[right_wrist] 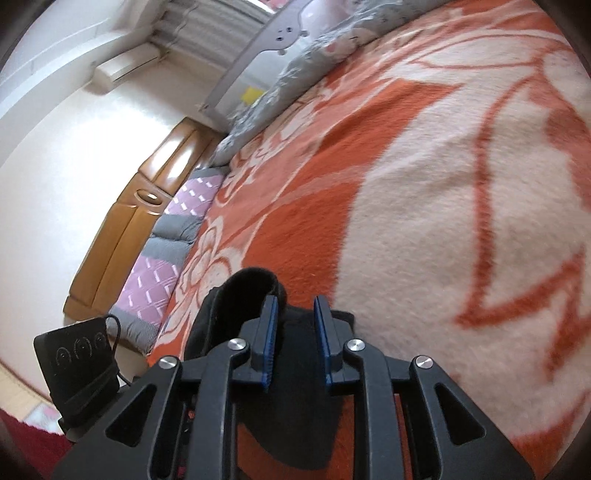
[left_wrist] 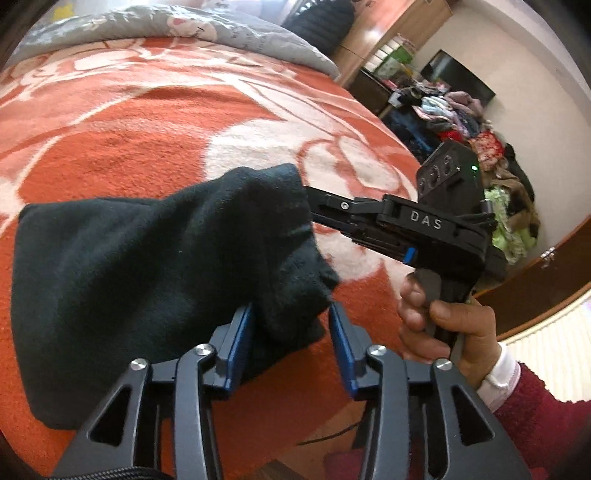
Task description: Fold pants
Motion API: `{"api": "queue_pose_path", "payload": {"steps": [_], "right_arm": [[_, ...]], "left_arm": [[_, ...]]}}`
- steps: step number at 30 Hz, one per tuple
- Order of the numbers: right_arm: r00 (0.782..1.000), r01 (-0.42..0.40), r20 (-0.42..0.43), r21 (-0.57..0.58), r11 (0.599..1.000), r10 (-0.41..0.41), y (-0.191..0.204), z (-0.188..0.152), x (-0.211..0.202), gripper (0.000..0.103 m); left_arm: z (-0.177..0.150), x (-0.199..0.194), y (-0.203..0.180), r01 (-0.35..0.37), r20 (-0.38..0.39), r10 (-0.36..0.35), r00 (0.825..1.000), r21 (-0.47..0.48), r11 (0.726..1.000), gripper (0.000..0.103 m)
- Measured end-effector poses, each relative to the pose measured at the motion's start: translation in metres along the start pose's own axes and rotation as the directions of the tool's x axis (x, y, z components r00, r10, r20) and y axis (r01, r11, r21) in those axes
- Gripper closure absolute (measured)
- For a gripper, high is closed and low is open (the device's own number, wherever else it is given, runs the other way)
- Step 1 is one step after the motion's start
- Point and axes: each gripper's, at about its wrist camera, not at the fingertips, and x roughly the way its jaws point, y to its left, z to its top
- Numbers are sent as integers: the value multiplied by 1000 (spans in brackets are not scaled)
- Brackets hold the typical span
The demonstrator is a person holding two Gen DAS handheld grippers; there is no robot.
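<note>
Dark folded pants (left_wrist: pixel 147 266) lie on the orange and white blanket (left_wrist: pixel 129 122). At the bottom of the left wrist view, my left gripper (left_wrist: pixel 291 314) is open, and a slack bulge of the pants' near corner sits between its blue pads (left_wrist: pixel 240 343). My right gripper (left_wrist: pixel 314 208), held by a hand (left_wrist: pixel 443 325), reaches in from the right, its tips hidden under the pants' far corner. In the right wrist view, the right gripper (right_wrist: pixel 293 306) has its pads apart. Black cloth (right_wrist: pixel 255 284) loops over its left finger and lies loose between the pads.
A grey quilt (left_wrist: pixel 184 26) lies at the head of the bed. Beyond the bed's right edge, a pile of clothes (left_wrist: pixel 461 122) lies by a dark screen (left_wrist: pixel 458 77). The right wrist view shows a purple and grey mattress edge (right_wrist: pixel 166 251), wooden panels (right_wrist: pixel 122 229) and the left gripper's black box (right_wrist: pixel 77 365).
</note>
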Motion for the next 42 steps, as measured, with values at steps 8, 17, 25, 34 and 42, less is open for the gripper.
{"api": "queue_pose_path", "payload": {"steps": [8,17,25,34,42], "right_arm": [[996,56,73,22,998,-57,20,-3,-26,36],[977,172,139,-81,982,-160,76,7,-35,33],[916,396,154,-195,897,-371,112,-1,-4,28],[903,429,97,-199,881,-418,107,-17,16,28],[874,484,61,-193,854,-481,90,-29,19,28]], "left_arm": [[-9,-35,3,47,34,-47,998,-4,999,50],[-7,-85,43,-55,138,72,988,-127,990,38],[-3,-104,97,-126,146,173,974,-284,951,29],[-3,-90,129,-153,101,203,974,-363,919,28],[-1,-79,137,-155,84,202,976,-382,911,27]]}}
